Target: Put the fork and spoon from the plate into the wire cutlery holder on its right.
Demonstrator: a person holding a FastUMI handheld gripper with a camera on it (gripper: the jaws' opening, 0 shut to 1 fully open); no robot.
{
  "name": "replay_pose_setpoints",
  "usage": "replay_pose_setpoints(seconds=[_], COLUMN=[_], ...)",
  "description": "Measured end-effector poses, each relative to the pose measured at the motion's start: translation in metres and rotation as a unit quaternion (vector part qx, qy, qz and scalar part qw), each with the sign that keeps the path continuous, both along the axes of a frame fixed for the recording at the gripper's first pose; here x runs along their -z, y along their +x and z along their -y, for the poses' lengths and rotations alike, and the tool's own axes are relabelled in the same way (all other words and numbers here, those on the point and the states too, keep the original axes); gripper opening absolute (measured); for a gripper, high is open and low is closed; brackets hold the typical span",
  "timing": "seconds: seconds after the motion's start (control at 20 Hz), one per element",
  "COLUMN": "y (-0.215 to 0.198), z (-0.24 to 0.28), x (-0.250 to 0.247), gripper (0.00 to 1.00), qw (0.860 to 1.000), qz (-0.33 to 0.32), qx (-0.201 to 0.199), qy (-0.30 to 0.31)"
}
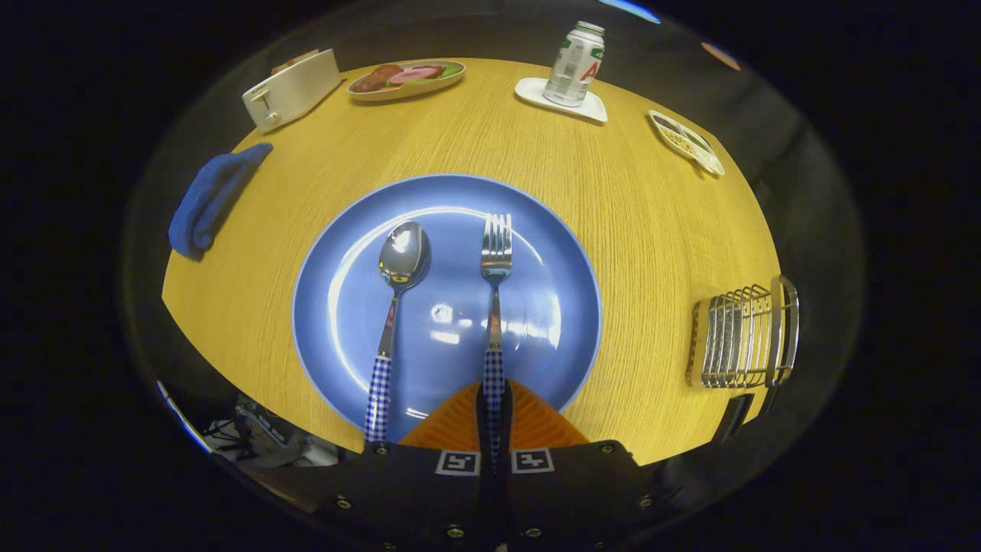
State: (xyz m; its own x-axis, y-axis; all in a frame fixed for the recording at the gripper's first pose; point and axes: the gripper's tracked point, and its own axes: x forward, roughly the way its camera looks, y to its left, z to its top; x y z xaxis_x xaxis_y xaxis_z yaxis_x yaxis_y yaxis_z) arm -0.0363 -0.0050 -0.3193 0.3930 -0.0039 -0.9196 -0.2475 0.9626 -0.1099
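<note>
A blue plate (360, 322) lies on the wooden table just ahead of my fingers. On it lie a spoon (400, 264) to the left and a fork (496, 257) to the right, both with checked handles pointing toward me. My gripper (494, 418) is shut on the fork's checked handle, both fingers pressed against it with the handle in the narrow gap. The spoon's handle passes just left of my fingers, untouched. The wire cutlery holder (742, 337) stands on the table to the right of the plate.
Beyond the plate stand a white toaster (291, 88), a plate of food (406, 78), a can on a white coaster (575, 65) and a small divided dish (686, 142). A folded blue cloth (214, 198) lies left of the plate. The table's edge runs close by the holder.
</note>
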Motion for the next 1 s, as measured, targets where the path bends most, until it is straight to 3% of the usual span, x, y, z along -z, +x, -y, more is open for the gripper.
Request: replay_pose_setpoints(seconds=[0.25,0.65,1.0], y=[-0.005,-0.042,-0.076], z=[0.004,0.071,0.151], x=[-0.029,-0.068,-0.114], gripper=[0.01,0.00,0.00], qw=[0.999,0.994,0.988], qz=[-0.014,-0.059,-0.111], qx=[-0.039,-0.082,-0.081], qy=[0.018,-0.037,-0.067])
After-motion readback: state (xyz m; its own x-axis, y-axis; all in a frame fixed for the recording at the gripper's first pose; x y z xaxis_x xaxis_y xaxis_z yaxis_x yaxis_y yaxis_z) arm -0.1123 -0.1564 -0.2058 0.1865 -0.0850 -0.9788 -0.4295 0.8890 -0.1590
